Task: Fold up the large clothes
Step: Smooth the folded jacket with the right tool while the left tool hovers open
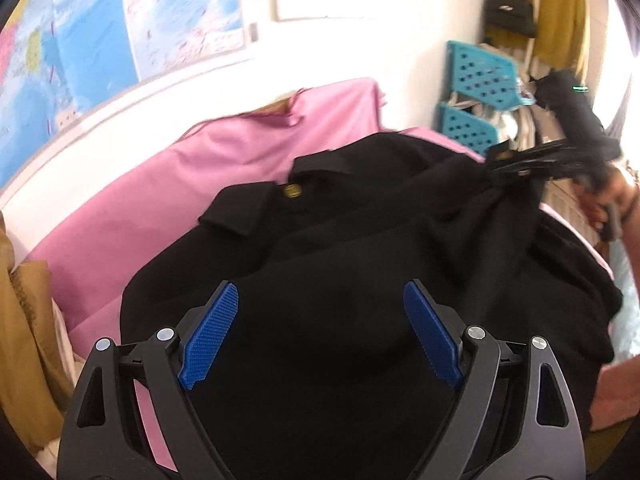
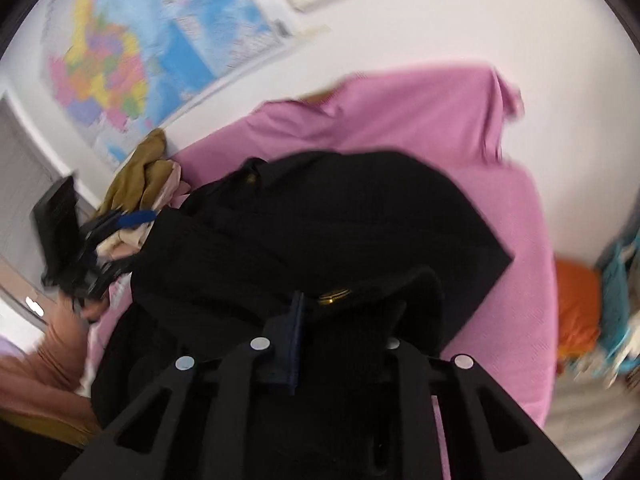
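Observation:
A black coat [image 1: 360, 240] with a collar and gold buttons [image 1: 291, 190] lies on a pink sheet [image 1: 192, 184]. My left gripper [image 1: 320, 304] is open above the coat's near part, its blue pads [image 1: 208, 336] spread wide and empty. My right gripper [image 2: 320, 320] is shut on a fold of the black coat [image 2: 320, 216] and lifts it; cloth drapes over the fingers, and a gold button [image 2: 334, 295] sits by the blue pad [image 2: 296, 320]. The right gripper also shows in the left wrist view [image 1: 532, 164], blurred, pulling the coat's edge up at the right.
The pink sheet [image 2: 500, 208] covers the surface up to a white wall with maps [image 1: 100, 32]. Mustard and beige clothes [image 2: 140, 176] are piled at the left. Teal baskets [image 1: 476, 92] and hanging clothes stand at the right. An orange cushion [image 2: 576, 312] lies beyond the sheet.

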The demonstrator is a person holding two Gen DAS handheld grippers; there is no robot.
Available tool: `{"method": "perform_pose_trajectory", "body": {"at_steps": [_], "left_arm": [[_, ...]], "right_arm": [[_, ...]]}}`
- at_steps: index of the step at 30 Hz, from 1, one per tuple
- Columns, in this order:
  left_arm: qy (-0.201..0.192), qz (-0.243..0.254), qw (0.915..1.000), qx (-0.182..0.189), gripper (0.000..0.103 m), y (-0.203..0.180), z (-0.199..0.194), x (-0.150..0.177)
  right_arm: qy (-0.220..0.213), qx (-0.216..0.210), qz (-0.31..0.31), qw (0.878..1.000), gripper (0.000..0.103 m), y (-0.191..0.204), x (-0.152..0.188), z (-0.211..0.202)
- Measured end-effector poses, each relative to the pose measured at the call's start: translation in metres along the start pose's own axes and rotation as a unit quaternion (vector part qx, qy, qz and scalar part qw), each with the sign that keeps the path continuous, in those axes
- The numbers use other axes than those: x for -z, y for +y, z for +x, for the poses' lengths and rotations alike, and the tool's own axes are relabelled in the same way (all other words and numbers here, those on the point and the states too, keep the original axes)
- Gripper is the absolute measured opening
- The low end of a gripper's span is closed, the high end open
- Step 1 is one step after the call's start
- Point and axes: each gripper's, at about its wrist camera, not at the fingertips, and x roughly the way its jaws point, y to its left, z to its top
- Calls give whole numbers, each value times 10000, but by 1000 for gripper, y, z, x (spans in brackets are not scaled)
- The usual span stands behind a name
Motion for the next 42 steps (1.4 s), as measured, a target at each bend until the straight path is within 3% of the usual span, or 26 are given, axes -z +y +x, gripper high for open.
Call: {"method": "perform_pose_trajectory", "body": {"at_steps": [3, 5, 7, 9, 11, 14, 16, 19, 21, 24, 26, 31, 34, 37, 40, 42], "left_arm": [[221, 57, 9996, -176, 83, 8, 17, -6], [315, 37, 9989, -339, 77, 11, 26, -8], [289, -113, 9975, -630, 63, 15, 29, -10], [191, -315, 9951, -920, 63, 20, 24, -9], [74, -440, 9905, -1301, 63, 25, 19, -5], [73, -513, 9912, -1214, 63, 29, 15, 1], [85, -433, 9913, -1237, 63, 29, 14, 4], [74, -500, 9919, -1165, 64, 27, 9, 6], [-55, -542, 9931, -1034, 65, 24, 2, 8], [-101, -433, 9955, -841, 70, 10, -9, 15], [27, -244, 9962, -834, 72, 1, -4, 20], [383, -345, 9940, -968, 75, 8, 9, 37], [366, -683, 9918, -1020, 75, 24, 3, 47], [349, -914, 9876, -1230, 75, 37, -6, 55], [303, -1181, 9856, -1168, 79, 46, -9, 63], [289, -1197, 9848, -1228, 79, 44, -9, 64]], "right_arm": [[-536, 122, -376, 9978, 18, 23, -18, -25], [-1004, 166, -665, 9926, 18, 36, -35, -39], [-1560, 202, -912, 9833, 17, 44, -50, -55], [-1896, 255, -1108, 9753, 18, 44, -53, -60], [-1660, 276, -1127, 9793, 20, 35, -50, -44], [-714, 613, -769, 9926, 28, 8, -33, -5], [-173, 834, -376, 9957, 44, -12, -14, 15], [-273, 734, 42, 9969, 61, -27, 1, 4], [-692, 658, 315, 9949, 63, -32, 5, -20], [-1240, 724, 305, 9892, 63, -22, 4, -49], [-1281, 664, 0, 9895, 63, -9, 3, -48], [-433, 769, 23, 9961, 43, -11, 1, 8], [-449, 580, 228, 9970, 29, -15, 3, 18], [-852, 493, 52, 9951, 28, -8, 0, 6], [-487, 651, 174, 9965, 30, -15, -3, 20], [-233, 894, 319, 9952, 37, -24, 1, 28]]}}
